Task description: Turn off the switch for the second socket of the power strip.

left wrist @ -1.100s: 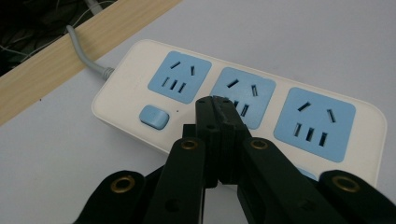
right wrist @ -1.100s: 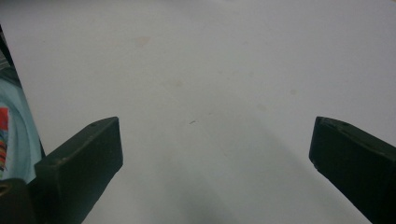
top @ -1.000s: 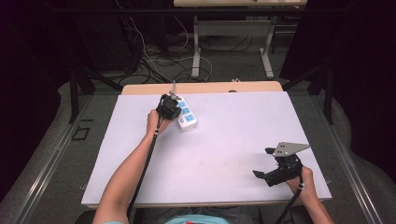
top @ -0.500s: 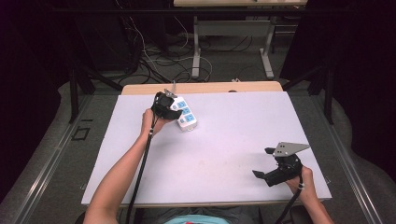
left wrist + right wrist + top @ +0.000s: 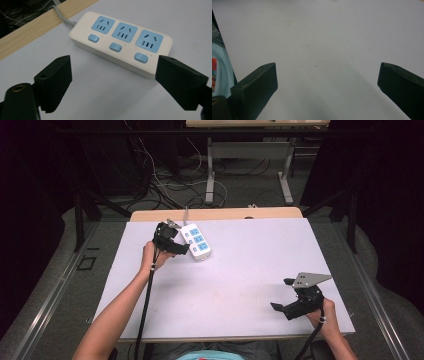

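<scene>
High view: left gripper [image 5: 176, 241] farther left.

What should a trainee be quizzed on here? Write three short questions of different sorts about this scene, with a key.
1. True or false: the left tool is shut on the power strip.
2. Multiple choice: how many blue sockets does the power strip show in the left gripper view? A) two B) three C) four
3. Fill in: the right tool sits open over the bare white ____.

Key
1. False: its jaws stand wide apart, short of the strip.
2. B, each with a blue switch beside it.
3. Table.
</scene>
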Tool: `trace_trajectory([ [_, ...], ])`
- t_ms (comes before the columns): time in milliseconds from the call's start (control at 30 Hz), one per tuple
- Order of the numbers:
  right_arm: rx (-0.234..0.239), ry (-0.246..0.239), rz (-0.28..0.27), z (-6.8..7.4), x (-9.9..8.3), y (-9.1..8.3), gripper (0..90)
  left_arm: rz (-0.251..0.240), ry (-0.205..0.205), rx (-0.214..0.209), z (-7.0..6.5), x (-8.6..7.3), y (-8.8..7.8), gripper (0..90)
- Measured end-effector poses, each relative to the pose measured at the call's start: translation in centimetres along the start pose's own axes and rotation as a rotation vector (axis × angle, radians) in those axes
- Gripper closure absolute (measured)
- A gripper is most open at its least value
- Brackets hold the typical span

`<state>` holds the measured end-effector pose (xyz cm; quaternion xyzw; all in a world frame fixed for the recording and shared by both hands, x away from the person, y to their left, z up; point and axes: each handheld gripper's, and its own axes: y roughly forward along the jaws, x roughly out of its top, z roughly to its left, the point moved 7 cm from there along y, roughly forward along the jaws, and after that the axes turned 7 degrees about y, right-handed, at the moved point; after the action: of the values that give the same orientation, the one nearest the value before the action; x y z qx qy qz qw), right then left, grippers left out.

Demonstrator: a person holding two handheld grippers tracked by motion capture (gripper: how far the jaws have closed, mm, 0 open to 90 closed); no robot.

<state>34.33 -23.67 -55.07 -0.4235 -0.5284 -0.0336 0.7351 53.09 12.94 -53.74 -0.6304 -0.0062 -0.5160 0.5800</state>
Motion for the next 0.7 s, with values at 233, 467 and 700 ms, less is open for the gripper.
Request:
trace_trajectory([
  [233, -0.001, -0.005, 0.005, 0.0, 0.0, 0.0, 2.3, 0.000, -0.010, 0.026, 0.1, -1.6, -2.3, 4.1],
  [467, -0.003, 0.005, 0.007, 0.0, 0.0, 0.0, 2.3, 0.002, -0.005, 0.035, -0.1, -3.7, -4.4, 1.9],
  [700, -0.006, 0.001, 0.012, 0.0, -0.1, 0.0, 2.3, -0.009, 0.004, 0.040, -0.3, -5.5, -6.1, 1.0],
])
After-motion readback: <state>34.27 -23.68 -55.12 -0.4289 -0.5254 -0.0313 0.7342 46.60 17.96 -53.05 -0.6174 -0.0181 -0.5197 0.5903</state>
